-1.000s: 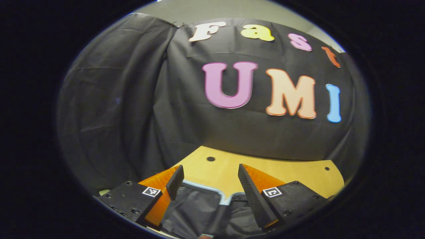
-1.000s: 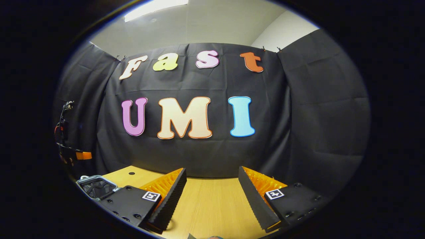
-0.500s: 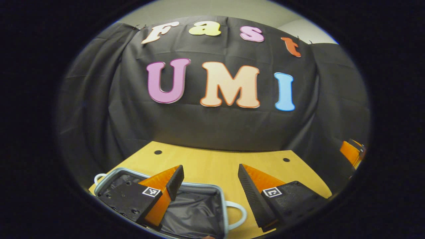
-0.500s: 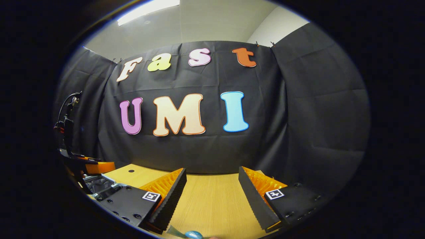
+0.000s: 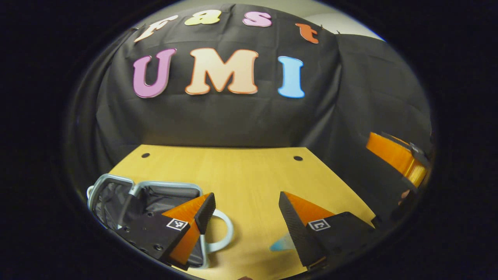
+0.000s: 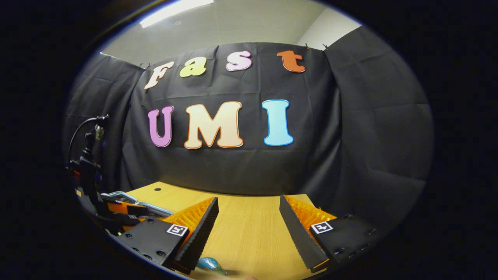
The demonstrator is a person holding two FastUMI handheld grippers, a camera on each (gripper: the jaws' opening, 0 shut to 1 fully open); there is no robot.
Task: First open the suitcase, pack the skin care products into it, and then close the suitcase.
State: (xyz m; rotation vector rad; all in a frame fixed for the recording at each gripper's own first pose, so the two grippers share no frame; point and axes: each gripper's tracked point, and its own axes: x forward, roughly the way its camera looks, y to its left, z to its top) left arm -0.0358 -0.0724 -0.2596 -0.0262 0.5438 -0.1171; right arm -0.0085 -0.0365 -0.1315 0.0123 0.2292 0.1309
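Observation:
The suitcase (image 5: 167, 183) lies open on the wooden table (image 5: 249, 171) at the lower left of the left gripper view, showing a pale rim, dark lining and a loop handle (image 5: 227, 233). My left gripper (image 5: 247, 217) hovers open just right of that handle, holding nothing. A small pale blue skin care item (image 5: 281, 244) lies on the table by its right finger. In the right gripper view my right gripper (image 6: 251, 229) is open over bare table, with a blue skin care item (image 6: 208, 263) near its left finger. The suitcase rim (image 6: 153, 209) peeks out at the left.
The right gripper (image 5: 393, 153) shows at the far right edge of the left gripper view. The left gripper (image 6: 116, 207) with its cable shows at the left of the right gripper view. Black cloth walls close the table's back and sides.
The left gripper view has swung right and tipped down: the suitcase slid to the left, more table shows and the right gripper came into sight. The blue item has appeared in the right gripper view.

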